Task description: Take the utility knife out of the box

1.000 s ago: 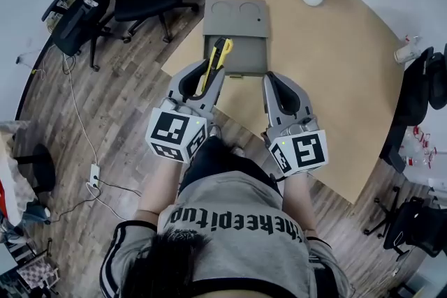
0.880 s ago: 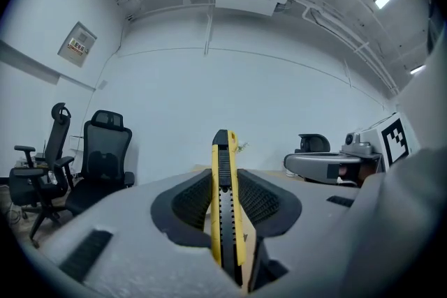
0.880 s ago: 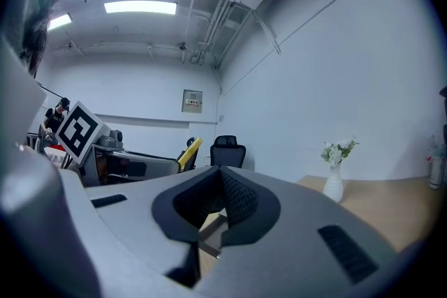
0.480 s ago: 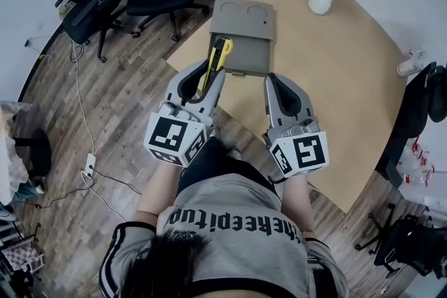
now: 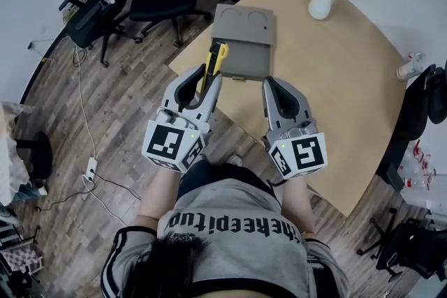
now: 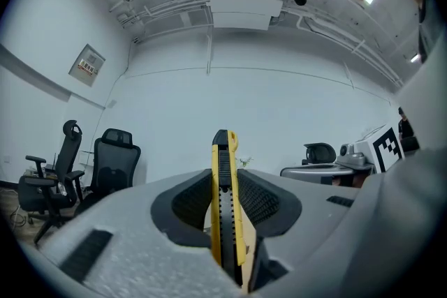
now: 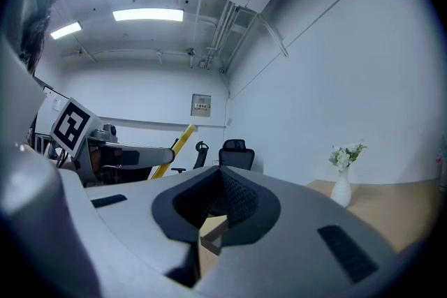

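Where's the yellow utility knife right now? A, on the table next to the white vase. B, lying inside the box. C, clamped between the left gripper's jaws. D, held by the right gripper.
C: the left gripper view shows the utility knife pinched on edge between the jaws of the left gripper.

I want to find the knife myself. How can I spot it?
Find the big tan table, then the grey box at its corner. The utility knife sticks out of the left gripper beside it, pinched in its jaws: the only yellow-and-black thing.
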Demonstrator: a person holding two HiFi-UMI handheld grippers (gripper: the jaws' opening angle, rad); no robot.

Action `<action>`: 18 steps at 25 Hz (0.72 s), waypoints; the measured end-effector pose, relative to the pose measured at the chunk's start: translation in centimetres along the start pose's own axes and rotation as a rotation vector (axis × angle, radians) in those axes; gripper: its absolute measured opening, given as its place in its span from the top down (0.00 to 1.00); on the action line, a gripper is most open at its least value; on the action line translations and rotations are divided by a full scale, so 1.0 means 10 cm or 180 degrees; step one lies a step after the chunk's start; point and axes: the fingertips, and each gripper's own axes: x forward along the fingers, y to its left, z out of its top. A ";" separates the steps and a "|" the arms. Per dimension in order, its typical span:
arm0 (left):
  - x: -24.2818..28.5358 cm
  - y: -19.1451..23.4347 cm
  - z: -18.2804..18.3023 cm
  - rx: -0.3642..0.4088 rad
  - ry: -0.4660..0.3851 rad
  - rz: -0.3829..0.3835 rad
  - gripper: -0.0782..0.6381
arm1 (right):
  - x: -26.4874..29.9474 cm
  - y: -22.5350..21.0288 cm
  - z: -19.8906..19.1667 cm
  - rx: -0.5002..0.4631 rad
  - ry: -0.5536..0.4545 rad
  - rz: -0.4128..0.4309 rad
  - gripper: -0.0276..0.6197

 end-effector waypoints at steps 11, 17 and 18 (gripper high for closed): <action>-0.17 0.23 0.15 0.0000 -0.0131 -0.0095 0.72 | 0.11 0.22 0.06 -0.0003 0.0001 -0.0152 0.95; -0.24 0.33 0.19 -0.0044 -0.0171 -0.0233 0.72 | 0.09 0.33 0.10 -0.0037 0.0007 -0.0349 0.95; -0.26 0.34 0.20 -0.0043 -0.0180 -0.0255 0.72 | 0.08 0.36 0.10 -0.0043 0.0009 -0.0383 0.95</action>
